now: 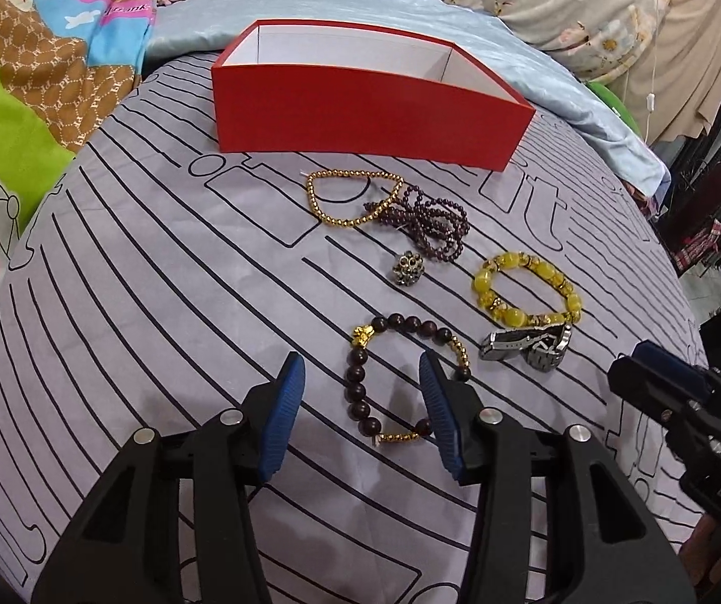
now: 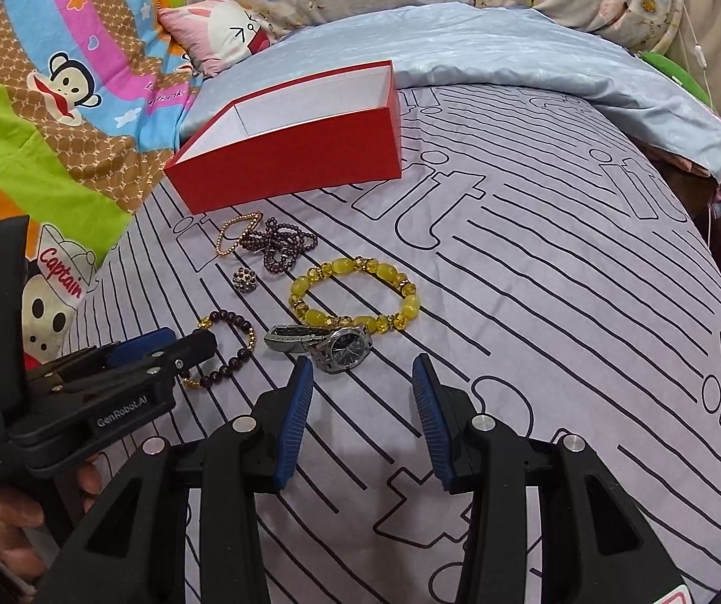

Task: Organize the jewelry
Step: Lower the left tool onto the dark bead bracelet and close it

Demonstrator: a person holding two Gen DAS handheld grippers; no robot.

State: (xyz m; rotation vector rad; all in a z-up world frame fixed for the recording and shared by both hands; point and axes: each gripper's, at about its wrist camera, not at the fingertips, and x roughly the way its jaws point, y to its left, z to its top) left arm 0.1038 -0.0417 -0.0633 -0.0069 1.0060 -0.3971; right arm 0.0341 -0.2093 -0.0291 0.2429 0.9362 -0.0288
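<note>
A dark bead bracelet with gold spacers (image 1: 355, 387) lies on the grey lined bedsheet (image 1: 159, 302), between the fingers of my left gripper (image 1: 360, 370). The jaws are open and the right finger covers part of the bracelet's ring. My right gripper (image 2: 363, 367) is open just short of a steel watch (image 2: 340, 347), with nothing between its fingers. Beyond lie a yellow bead bracelet (image 2: 343, 266), a small sparkly ring (image 2: 243, 281), a purple bead string (image 2: 280, 246) and a thin gold bead bracelet (image 2: 232, 225). An open red box (image 1: 360, 116), white inside, stands behind them.
A pale blue pillow (image 2: 511, 50) lies behind the box. Cartoon-print bedding (image 2: 58, 75) is piled on the left. The bed's edge drops off on the right, with dark clutter (image 1: 713, 191) beyond. A person's hand (image 2: 8, 543) holds the left gripper's handle.
</note>
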